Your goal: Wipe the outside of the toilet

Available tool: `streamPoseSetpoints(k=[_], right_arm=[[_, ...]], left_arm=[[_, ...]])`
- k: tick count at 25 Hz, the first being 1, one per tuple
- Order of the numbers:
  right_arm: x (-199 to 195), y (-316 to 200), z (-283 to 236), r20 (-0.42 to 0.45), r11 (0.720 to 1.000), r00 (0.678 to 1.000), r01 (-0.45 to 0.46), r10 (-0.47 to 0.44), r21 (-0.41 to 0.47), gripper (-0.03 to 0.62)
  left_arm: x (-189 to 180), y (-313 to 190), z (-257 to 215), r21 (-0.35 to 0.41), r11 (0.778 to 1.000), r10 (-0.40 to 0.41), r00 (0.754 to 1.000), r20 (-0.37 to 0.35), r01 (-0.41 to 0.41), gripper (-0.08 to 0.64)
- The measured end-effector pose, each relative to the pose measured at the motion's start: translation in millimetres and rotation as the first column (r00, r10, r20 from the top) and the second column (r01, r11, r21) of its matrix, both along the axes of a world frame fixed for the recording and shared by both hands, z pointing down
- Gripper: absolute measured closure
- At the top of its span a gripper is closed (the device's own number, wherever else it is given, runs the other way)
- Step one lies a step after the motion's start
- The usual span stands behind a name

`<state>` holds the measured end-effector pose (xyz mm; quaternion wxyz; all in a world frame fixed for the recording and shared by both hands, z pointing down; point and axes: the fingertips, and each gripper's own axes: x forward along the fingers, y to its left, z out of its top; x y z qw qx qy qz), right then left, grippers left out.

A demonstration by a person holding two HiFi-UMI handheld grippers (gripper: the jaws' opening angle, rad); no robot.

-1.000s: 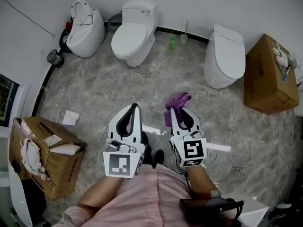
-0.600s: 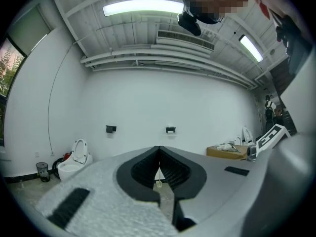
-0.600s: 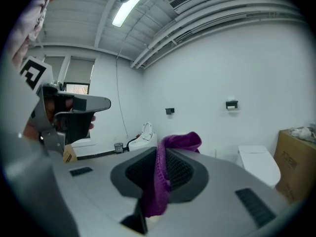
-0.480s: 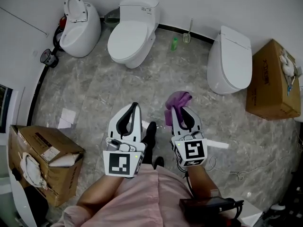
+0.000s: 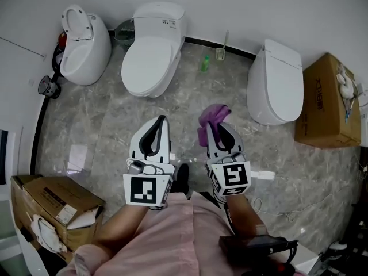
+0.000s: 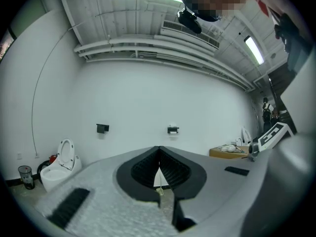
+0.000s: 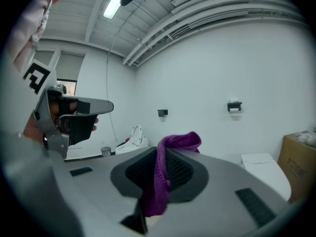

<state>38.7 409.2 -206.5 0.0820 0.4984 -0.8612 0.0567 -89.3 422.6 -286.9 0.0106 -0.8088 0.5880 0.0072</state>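
Right gripper [image 5: 214, 128] is clenched on a purple cloth [image 7: 180, 141]. The cloth is pinched between the pads, with a tuft poking past the tips and the rest hanging below. That way a loose wad leads and probably meets the surface first. Left gripper [image 6: 158, 154] is pressed closed on nothing, pads meeting at the tips. It reads as the spare hand, carried level just beside the right one.

Both are held out in front of the person over the marble floor [image 5: 115, 114], well apart from every toilet. Wiping is not begun, so this looks like the approach.

Three toilets stand along the wall: left toilet [image 5: 83, 48] with its seat up, middle toilet [image 5: 150, 50] and right toilet [image 5: 276, 82]. The grippers point roughly between the middle and right ones, and I can't tell from here which is the target. A green bottle [image 5: 204, 64] and a toilet brush [image 5: 221, 50] sit by the wall between those two, clear of the path.

Next move is likely carrying the cloth to a toilet's outer shell.
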Motion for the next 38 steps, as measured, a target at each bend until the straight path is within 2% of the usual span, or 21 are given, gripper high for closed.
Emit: streamPoseSetpoints(k=[11,20,25,31,38], right_arm=[[8.0,-85.8,-14.7,-0.017,0.998,0.999,-0.035,0.036,0.044,0.534],[38.2,-174.3,-0.3,-0.028,0.999,0.999,-0.027,0.028,0.037,0.534],[57.7,-258.3,25.9,-0.028,0.999,0.999,0.030,-0.030,0.012,0.534],[61.9,-364.9,49.3,0.009,0.988,0.989,0.145,-0.144,-0.055,0.534],[50.7,-457.8,59.9,0.018,0.965,0.968,0.250,-0.249,-0.076,0.534]], left_arm=[[7.4,-88.2,-3.8,0.030,0.999,0.034,0.999,-0.014,-0.033,0.552],[35.1,-170.8,24.2,-0.023,1.000,0.015,1.000,0.003,-0.015,0.552],[56.6,-249.4,51.8,-0.058,0.998,-0.031,0.999,0.017,0.032,0.552],[78.0,-348.2,66.9,-0.118,0.988,-0.095,0.995,0.030,0.098,0.552],[65.3,-423.9,64.0,-0.110,0.970,-0.208,0.976,0.068,0.215,0.552]])
